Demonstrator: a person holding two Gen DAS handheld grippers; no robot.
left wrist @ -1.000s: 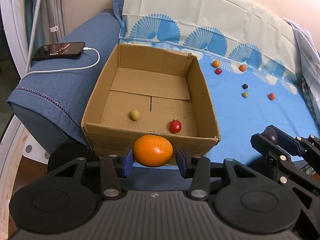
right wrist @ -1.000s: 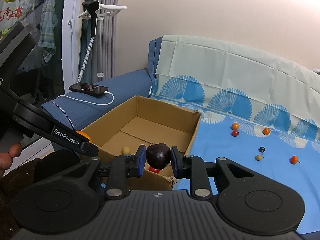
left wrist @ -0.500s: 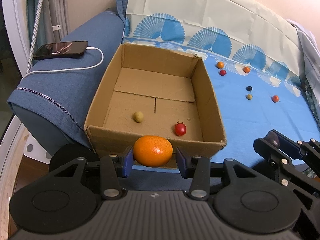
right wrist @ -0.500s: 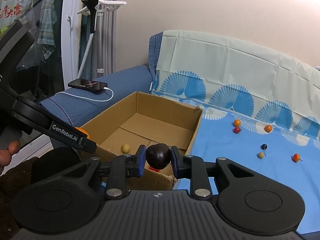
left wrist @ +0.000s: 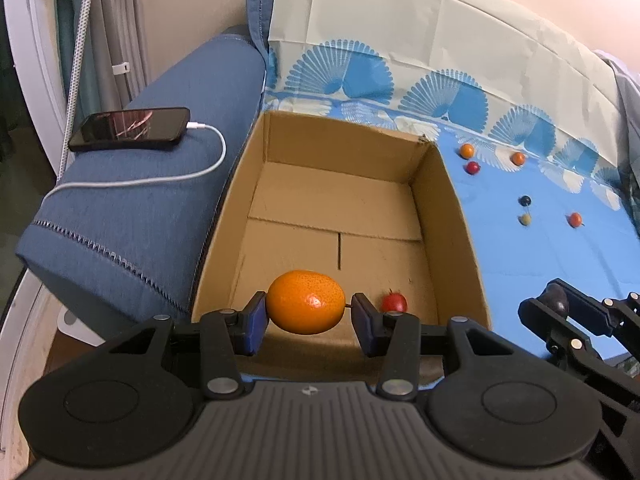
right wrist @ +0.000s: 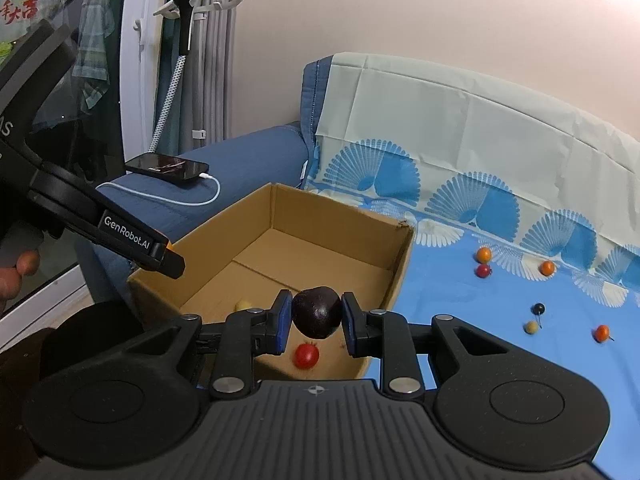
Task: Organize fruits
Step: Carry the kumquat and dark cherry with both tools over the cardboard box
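My left gripper (left wrist: 306, 318) is shut on an orange mandarin (left wrist: 306, 302) and holds it over the near edge of an open cardboard box (left wrist: 444, 216). A red cherry tomato (left wrist: 394, 303) lies on the box floor. My right gripper (right wrist: 316, 322) is shut on a dark purple fruit (right wrist: 316, 312) above the box's near right corner (right wrist: 400, 276). In the right wrist view the red tomato (right wrist: 307, 355) and a yellow fruit (right wrist: 243, 304) lie in the box. Several small fruits (left wrist: 472, 160) lie on the blue cloth to the right.
A phone (left wrist: 130, 128) with a white cable lies on the blue sofa arm (left wrist: 132, 216) left of the box. The blue patterned cloth (left wrist: 540, 256) covers the seat. A curtain and a white stand (right wrist: 184, 40) are behind the arm.
My left gripper has moved forward and up with the mandarin, now over the box's near edge. My right gripper has come closer to the box with the dark fruit.
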